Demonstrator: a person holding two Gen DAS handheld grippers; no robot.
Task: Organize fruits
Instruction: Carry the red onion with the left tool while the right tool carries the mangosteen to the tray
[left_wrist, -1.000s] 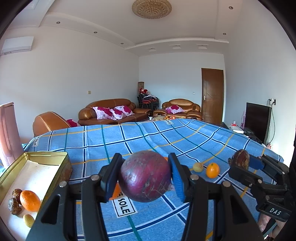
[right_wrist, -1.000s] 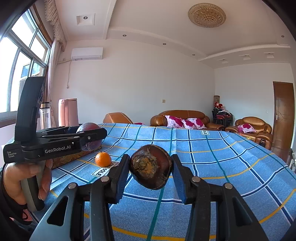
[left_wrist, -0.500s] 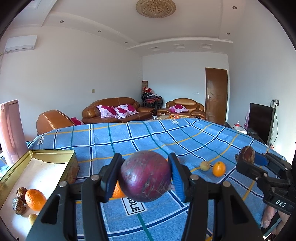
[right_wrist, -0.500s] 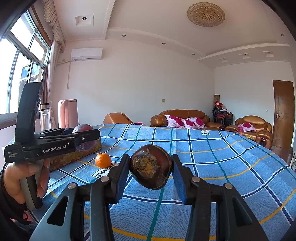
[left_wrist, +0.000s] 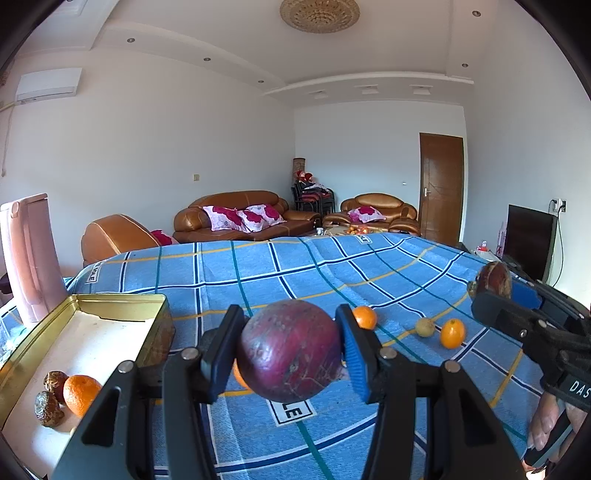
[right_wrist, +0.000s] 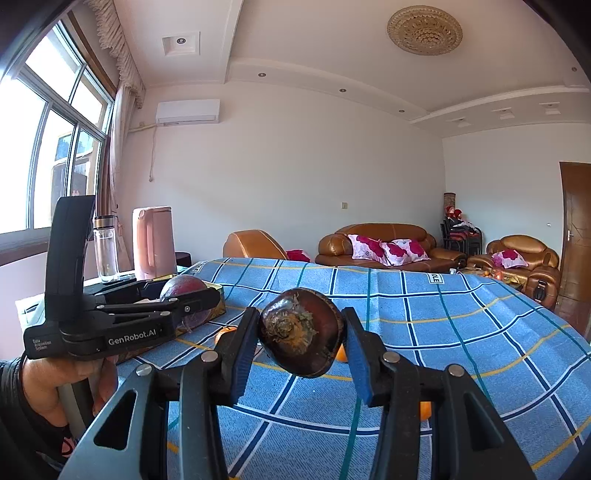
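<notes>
A round purple passion fruit (left_wrist: 290, 350) is clamped between the blue pads of the left gripper (left_wrist: 290, 354), raised above the blue checked tablecloth (left_wrist: 332, 273); it is nearly spherical, so no long axis can be told. The right gripper (right_wrist: 301, 336) grasps a dark brown mangosteen (right_wrist: 301, 332) in the same way, its rough stem end turned toward the camera and slightly left, its wider span running across between the pads. To the near left of the purple fruit lies an open gold tin (left_wrist: 37, 343) with a tangerine (left_wrist: 81, 393) and two brown wrinkled fruits (left_wrist: 50, 400) at its near end. On the cloth to the right lie an orange (left_wrist: 364, 316), a small yellowish fruit (left_wrist: 424, 326) and another orange (left_wrist: 452, 333). A pink kettle (right_wrist: 153, 242) stands beyond the tin, with brown leather sofas (left_wrist: 236, 216) far behind.
</notes>
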